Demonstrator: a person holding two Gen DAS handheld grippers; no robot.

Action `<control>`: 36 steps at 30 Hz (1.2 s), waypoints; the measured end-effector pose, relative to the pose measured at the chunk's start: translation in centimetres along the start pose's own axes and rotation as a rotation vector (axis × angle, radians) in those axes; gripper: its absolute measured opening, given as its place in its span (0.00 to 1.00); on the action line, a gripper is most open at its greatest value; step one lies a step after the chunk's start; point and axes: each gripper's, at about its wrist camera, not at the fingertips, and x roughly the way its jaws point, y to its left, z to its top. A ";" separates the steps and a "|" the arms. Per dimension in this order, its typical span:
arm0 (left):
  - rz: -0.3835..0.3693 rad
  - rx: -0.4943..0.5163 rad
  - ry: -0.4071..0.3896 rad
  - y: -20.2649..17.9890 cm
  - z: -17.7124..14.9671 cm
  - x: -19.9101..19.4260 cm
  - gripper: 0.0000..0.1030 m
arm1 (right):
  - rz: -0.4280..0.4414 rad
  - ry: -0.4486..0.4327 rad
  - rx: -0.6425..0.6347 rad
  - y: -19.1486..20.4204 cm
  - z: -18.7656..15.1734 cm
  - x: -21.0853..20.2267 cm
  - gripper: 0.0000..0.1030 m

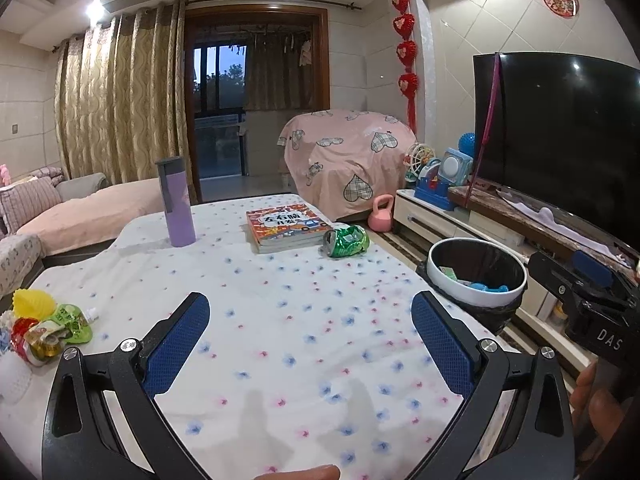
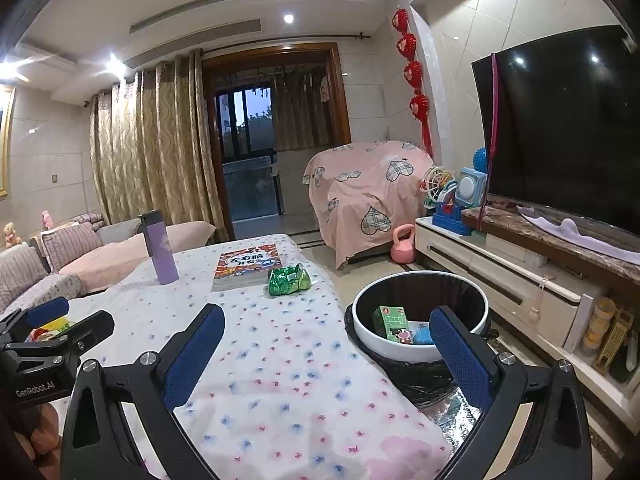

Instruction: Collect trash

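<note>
Both tongs, left [image 1: 310, 344] and right [image 2: 328, 354], gape empty over our bench [image 1: 280, 320]. We see a carton [image 2: 394, 322] already in the bin [image 2: 420, 354]; the can [image 1: 346, 242] and wrappers [image 1: 48, 330] remain.

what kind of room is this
Most likely a home living room: a large television on a low stand, a sofa with cushions by curtains, and a cloth-covered table.

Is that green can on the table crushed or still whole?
Crushed: the can lies on its side beside the book, its body dented and crumpled.
</note>
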 end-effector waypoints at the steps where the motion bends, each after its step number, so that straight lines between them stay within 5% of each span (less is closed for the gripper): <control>1: -0.001 -0.001 0.000 0.0 0.0 0.0 1.00 | -0.001 0.002 0.000 -0.1 0.0 0.1 1.00; 36: 0.002 -0.012 0.000 0.1 -0.5 0.1 1.00 | 0.020 -0.010 0.011 0.1 0.1 -0.4 1.00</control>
